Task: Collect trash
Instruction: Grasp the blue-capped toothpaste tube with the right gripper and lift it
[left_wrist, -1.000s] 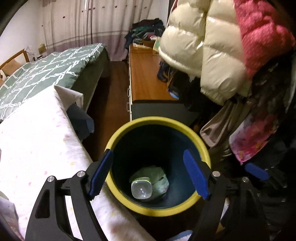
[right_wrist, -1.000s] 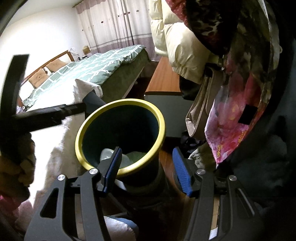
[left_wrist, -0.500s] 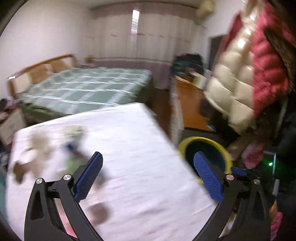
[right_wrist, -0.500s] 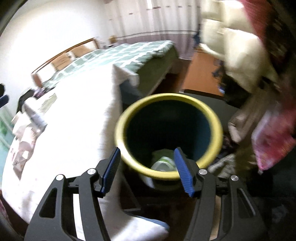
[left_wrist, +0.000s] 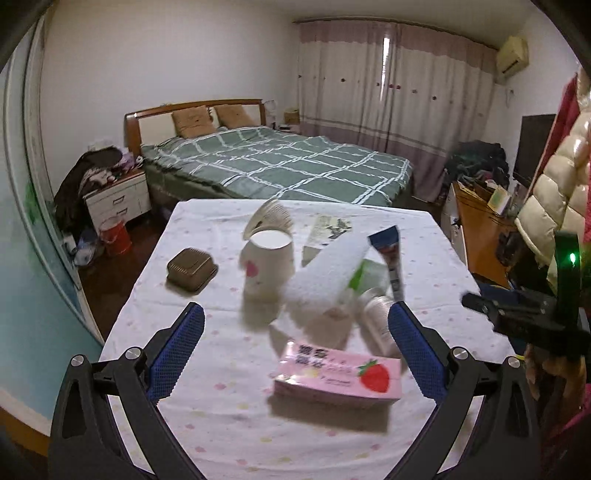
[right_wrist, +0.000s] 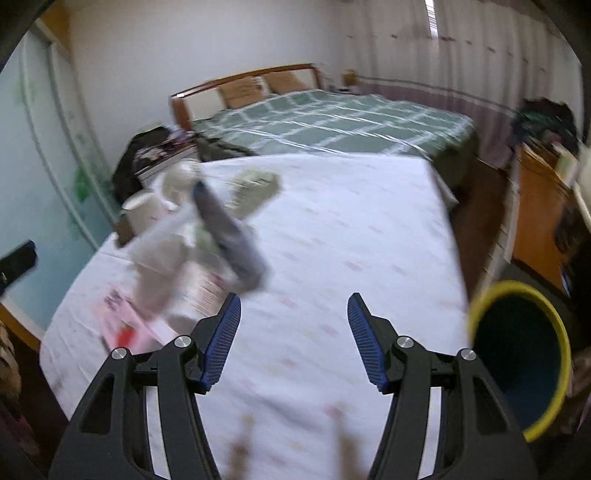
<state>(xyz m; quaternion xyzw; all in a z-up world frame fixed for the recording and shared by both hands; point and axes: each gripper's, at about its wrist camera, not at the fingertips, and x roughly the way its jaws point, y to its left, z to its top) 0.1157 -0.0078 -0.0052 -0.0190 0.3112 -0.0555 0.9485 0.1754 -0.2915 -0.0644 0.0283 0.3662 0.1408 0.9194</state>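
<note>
Trash lies on a white-clothed table (left_wrist: 207, 369): a brown plastic tub (left_wrist: 192, 271), a paper cup (left_wrist: 267, 262), a white towel roll (left_wrist: 328, 280), a blue tube (left_wrist: 389, 254), a small jar (left_wrist: 376, 314) and a pink strawberry box (left_wrist: 338, 376). My left gripper (left_wrist: 295, 314) hangs above the near side of this pile, open wide and holding nothing. My right gripper (right_wrist: 294, 301) is open over bare cloth, with the blurred pile (right_wrist: 207, 236) to its left. The yellow-rimmed bin (right_wrist: 509, 286) stands off the table's right edge.
A green checked bed (left_wrist: 280, 166) lies beyond the table, with a white nightstand (left_wrist: 118, 199) to its left. A wooden cabinet (left_wrist: 476, 236) and hanging coats (left_wrist: 554, 192) crowd the right side. The right gripper's body (left_wrist: 524, 314) shows at the left view's right edge.
Both cameras swung left, from looking down into the bin to facing the table and its trash. The left jaws spread much wider. The bin slid to the right view's right edge.
</note>
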